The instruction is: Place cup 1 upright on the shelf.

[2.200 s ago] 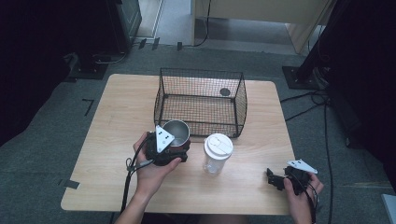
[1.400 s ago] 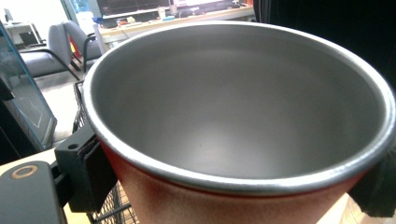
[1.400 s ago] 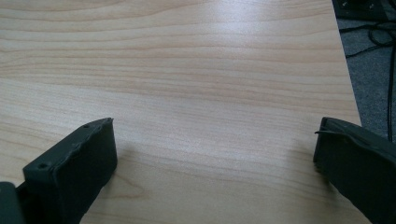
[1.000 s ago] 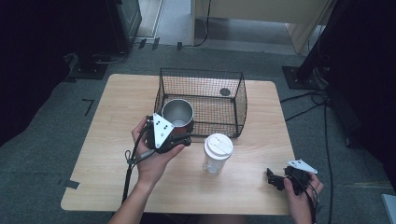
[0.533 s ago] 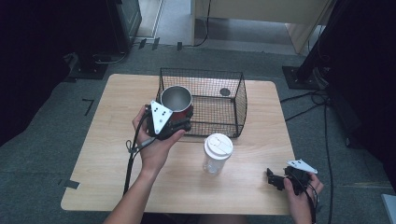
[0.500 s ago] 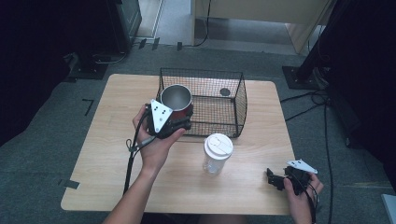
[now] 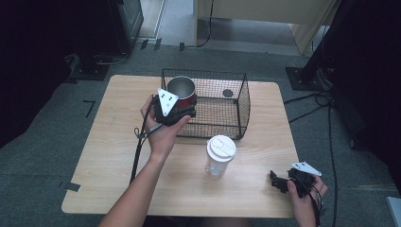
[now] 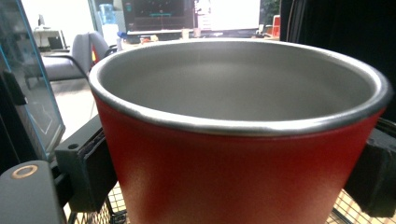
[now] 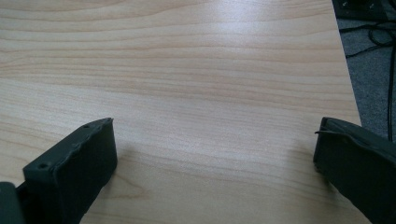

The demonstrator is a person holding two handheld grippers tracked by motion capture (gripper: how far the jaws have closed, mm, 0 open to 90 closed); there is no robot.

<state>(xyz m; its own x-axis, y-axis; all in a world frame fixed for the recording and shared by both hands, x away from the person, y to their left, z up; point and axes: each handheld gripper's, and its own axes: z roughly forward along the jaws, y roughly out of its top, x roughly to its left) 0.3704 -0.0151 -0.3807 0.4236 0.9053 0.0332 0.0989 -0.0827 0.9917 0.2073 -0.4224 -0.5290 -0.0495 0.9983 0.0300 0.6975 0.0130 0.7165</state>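
A red metal cup with a steel inside hangs in the air over the left end of the black wire basket. My left gripper is shut on the red cup, one black pad on each side of its wall. A clear plastic cup with a white lid stands on the table in front of the basket. At the table's front right corner my right gripper rests open; its jaws stand wide apart over bare wood.
A small dark round object lies on the basket's floor at the back. The wooden table has bare room at the left and front. Cables run over the grey carpet to the right of the table.
My left gripper has lifted the red cup from the table beside the lidded cup and carried it away and up, over the basket's left end. The right gripper has stayed still.
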